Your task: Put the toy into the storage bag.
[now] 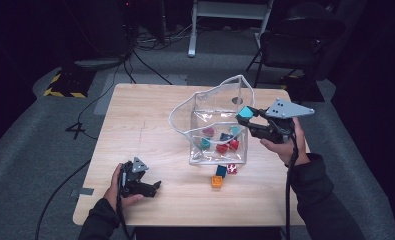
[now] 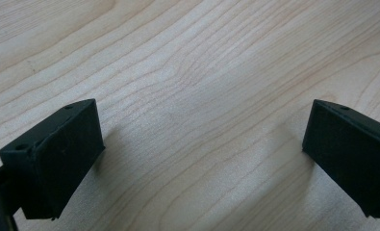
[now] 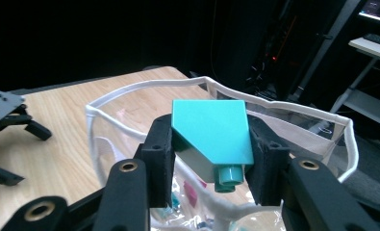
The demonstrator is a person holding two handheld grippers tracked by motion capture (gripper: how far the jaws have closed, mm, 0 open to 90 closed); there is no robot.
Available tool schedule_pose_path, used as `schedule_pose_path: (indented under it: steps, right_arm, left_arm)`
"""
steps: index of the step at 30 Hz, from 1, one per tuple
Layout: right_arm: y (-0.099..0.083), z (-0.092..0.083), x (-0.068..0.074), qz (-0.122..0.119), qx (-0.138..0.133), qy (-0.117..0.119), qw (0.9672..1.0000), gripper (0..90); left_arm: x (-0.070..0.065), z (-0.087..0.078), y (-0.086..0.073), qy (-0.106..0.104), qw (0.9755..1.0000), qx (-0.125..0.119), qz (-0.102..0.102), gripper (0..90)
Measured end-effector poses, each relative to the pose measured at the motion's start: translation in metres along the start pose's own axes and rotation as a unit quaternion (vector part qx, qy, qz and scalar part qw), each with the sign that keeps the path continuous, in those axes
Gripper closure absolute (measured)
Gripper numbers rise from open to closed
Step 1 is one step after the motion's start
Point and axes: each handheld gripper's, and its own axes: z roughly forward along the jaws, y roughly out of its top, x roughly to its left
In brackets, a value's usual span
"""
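My right gripper (image 1: 244, 115) is shut on a teal block (image 1: 244, 113) and holds it over the right rim of a clear plastic bag (image 1: 205, 102) with a white rim. In the right gripper view the teal block (image 3: 211, 132) sits clamped between the two black fingers (image 3: 158, 159), above the bag's white rim (image 3: 144, 86). Several red, teal and pink blocks (image 1: 221, 142) lie inside the bag. My left gripper (image 1: 155, 187) rests low on the table at the front left, open, with bare wood (image 2: 197, 120) between its fingers (image 2: 57, 154).
Three loose blocks lie on the table (image 1: 145, 120) in front of the bag: a dark blue one (image 1: 221, 171), a red one (image 1: 232, 168) and an orange one (image 1: 217, 181). A chair (image 1: 295, 45) and a desk frame (image 1: 225, 20) stand beyond the table's far edge.
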Motion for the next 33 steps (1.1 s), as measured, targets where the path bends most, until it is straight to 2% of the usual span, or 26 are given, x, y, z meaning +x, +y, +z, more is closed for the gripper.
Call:
schedule_pose_path:
  steps: [8, 19, 33]
  right_arm:
    - [0.0, 0.015, -0.01, 0.023, 0.009, 0.001, 0.9997, 59.3]
    - [-0.002, 0.034, -0.014, 0.031, 0.031, -0.011, 0.999, 59.3]
    - [-0.005, 0.042, -0.021, 0.043, 0.045, -0.026, 0.9977, 59.2]
  left_arm:
    - [0.0, 0.0, 0.0, 0.001, 1.0, 0.001, 0.0, 0.6]
    - [0.0, 0.0, 0.0, 0.0, 1.0, 0.0, 0.0, 0.6]
    - [0.0, 0.0, 0.0, 0.001, 1.0, 0.0, 0.0, 0.6]
